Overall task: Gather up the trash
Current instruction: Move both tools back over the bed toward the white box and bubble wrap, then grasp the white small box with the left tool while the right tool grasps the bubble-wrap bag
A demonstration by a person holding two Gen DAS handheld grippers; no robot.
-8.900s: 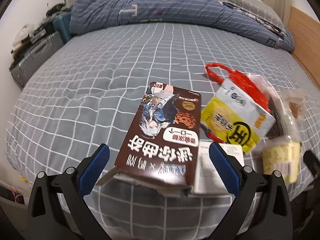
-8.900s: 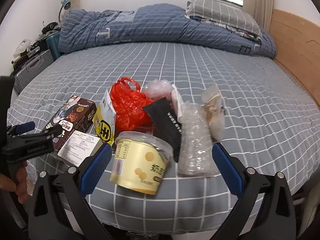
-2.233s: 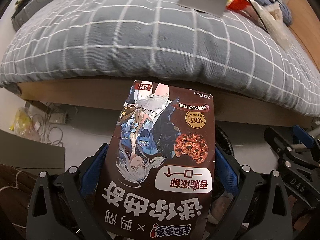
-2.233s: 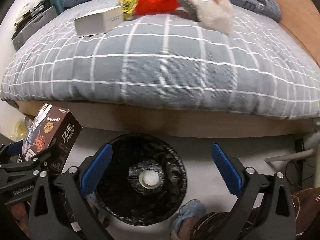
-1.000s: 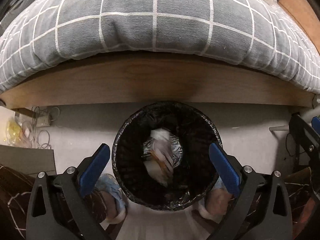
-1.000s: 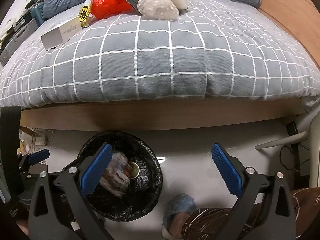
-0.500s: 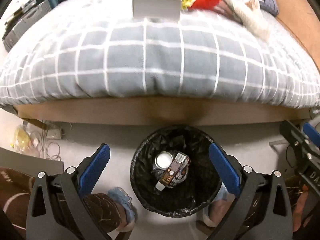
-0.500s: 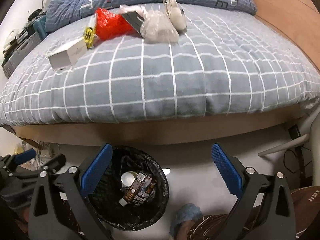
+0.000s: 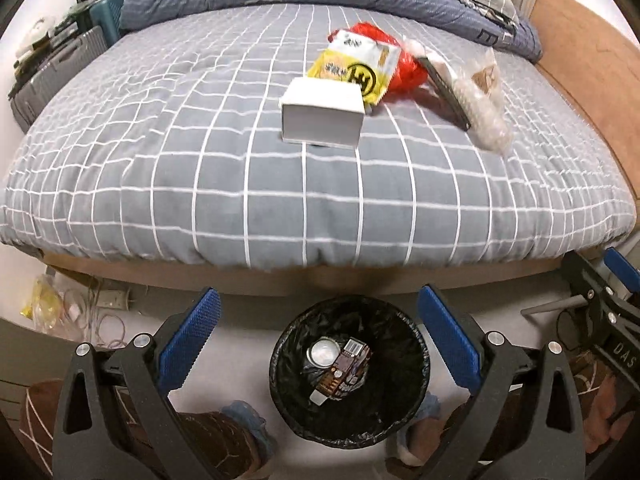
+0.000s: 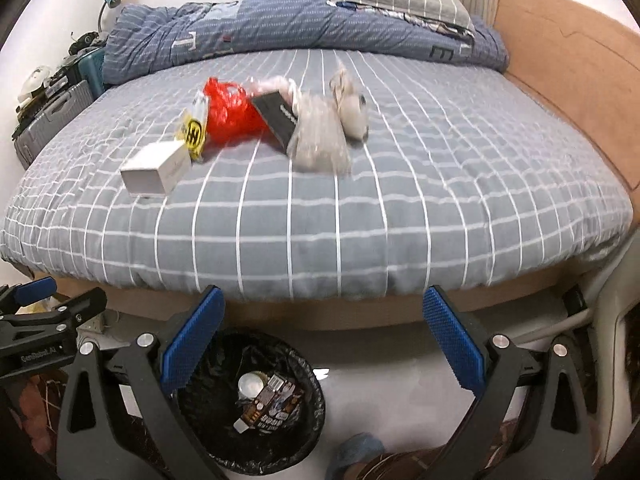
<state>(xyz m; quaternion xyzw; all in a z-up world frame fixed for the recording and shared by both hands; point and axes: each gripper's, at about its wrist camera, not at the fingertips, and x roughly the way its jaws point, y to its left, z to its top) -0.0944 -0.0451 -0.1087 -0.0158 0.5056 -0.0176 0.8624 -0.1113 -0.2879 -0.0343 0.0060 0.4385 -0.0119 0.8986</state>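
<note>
Bin (image 9: 424, 364) below the empty, wide-jawed left gripper (image 9: 316, 340) holds a brown box (image 9: 344, 372); white box (image 9: 322, 118) on the bed (image 9: 240, 200) looks like the next target. Right view: right gripper (image 10: 324, 338), jaws wide and empty; red bag (image 10: 230, 116) and wrappers (image 10: 320, 138) remain uncollected.

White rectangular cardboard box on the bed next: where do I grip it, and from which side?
Grip the white rectangular cardboard box across its short ends, coming from the bed's foot edge. It lies flat, long face toward you; the yellow snack packet crowds its far right corner.
</note>
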